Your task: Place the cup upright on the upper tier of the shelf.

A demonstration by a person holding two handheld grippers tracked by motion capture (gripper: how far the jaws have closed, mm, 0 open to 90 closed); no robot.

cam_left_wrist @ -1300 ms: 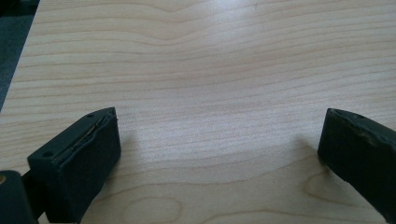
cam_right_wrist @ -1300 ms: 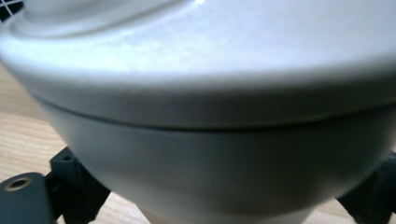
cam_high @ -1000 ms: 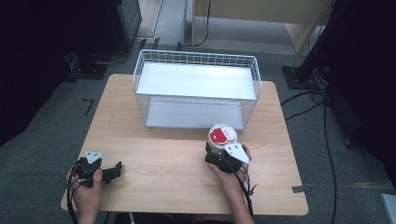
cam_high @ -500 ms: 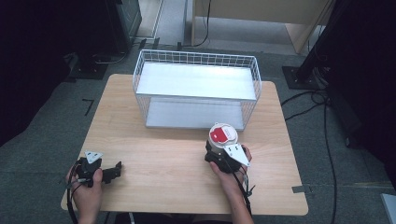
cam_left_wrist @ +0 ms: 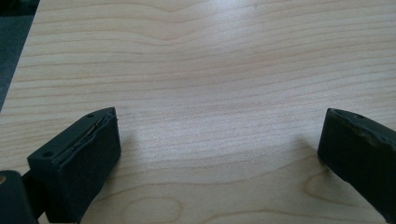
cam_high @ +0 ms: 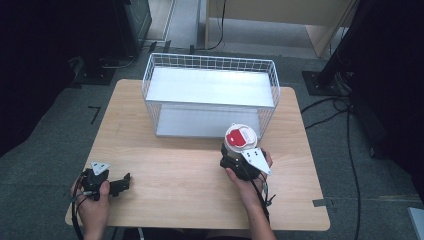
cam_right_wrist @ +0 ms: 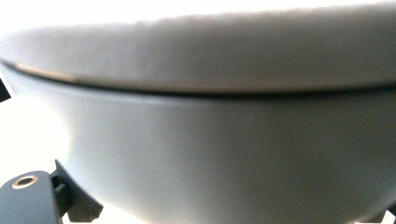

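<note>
Just in front of the wire basket (cam_high: 210, 75), the right gripper (cam_high: 239, 159) gripped a white cup (cam_high: 241, 140) (red label on its lid) above the table (cam_high: 170, 175); the left gripper (cam_high: 120, 185) rested spread wide, holding nothing.

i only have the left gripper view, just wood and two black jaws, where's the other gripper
Observer: The right gripper is at the near right of the table, against a white cup with a red lid label.
Operator: is it holding that cup
Observer: I cannot tell; in the right gripper view the cup's white wall sits very close to the camera and hides the jaws.
Operator: anything behind the cup
Observer: A white wire basket stands just beyond it, its front open toward the person.
Operator: where am i in all this
Observer: The left gripper is at the near left corner, jaws open.
</note>
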